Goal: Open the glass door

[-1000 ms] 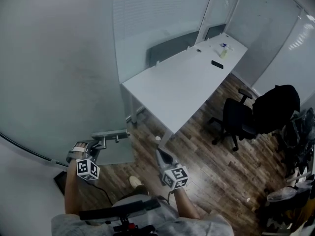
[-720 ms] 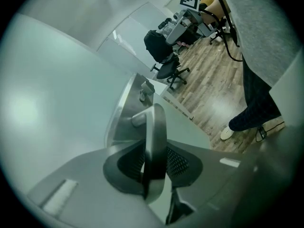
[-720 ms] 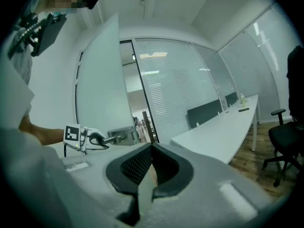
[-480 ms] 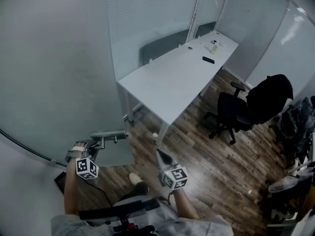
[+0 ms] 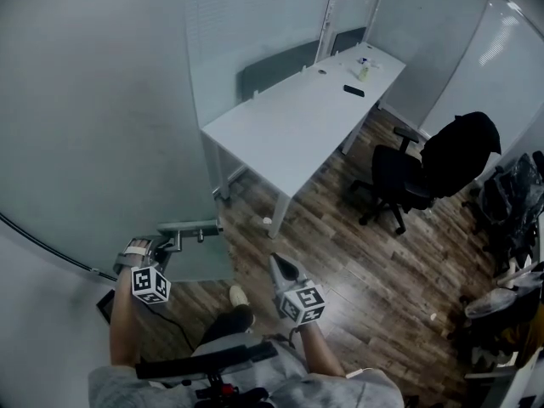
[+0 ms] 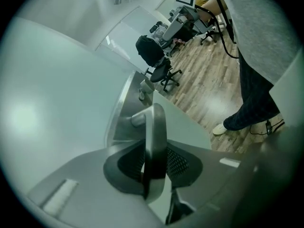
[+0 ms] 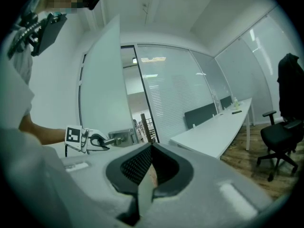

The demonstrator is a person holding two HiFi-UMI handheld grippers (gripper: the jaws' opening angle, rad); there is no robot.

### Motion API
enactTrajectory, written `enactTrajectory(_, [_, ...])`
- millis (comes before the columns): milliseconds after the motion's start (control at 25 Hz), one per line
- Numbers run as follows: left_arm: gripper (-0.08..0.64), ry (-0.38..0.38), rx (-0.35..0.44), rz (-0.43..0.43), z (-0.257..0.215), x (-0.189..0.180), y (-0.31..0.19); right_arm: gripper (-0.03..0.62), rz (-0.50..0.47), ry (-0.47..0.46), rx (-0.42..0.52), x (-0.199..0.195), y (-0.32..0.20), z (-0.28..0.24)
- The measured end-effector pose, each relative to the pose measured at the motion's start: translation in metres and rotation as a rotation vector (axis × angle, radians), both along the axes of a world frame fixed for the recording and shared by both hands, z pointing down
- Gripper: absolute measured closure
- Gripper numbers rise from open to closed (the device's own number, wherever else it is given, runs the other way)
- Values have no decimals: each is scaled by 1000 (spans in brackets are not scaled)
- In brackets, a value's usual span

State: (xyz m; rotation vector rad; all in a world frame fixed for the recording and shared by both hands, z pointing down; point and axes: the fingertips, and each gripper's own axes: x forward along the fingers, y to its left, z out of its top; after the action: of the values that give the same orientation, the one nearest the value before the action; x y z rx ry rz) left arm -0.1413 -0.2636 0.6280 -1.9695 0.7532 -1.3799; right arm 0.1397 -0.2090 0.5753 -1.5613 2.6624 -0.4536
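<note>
The left claw (image 6: 153, 163) is clenched on the flat silver metal lever handle (image 6: 155, 125) of the frosted glass door (image 5: 93, 126), near the door's free edge. The right claw (image 7: 147, 167), jaws pressed together and empty, hangs right of the door.

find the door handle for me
The door handle sits low left in the head view, on the glass door's edge, clamped in the left claw.

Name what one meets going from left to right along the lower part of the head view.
Left hand-held gripper → light shoe → right hand-held gripper → black office chair.
</note>
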Motion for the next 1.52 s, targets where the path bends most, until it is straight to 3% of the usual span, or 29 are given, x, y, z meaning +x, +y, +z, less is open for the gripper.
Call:
enactTrajectory(880, [469, -33, 1, 69, -2, -2, 68, 591, -25, 23, 4, -12, 67, -11])
enactTrajectory(1520, [472, -72, 3, 136, -2, -7, 129, 591, 45, 12, -7, -28, 142, -9])
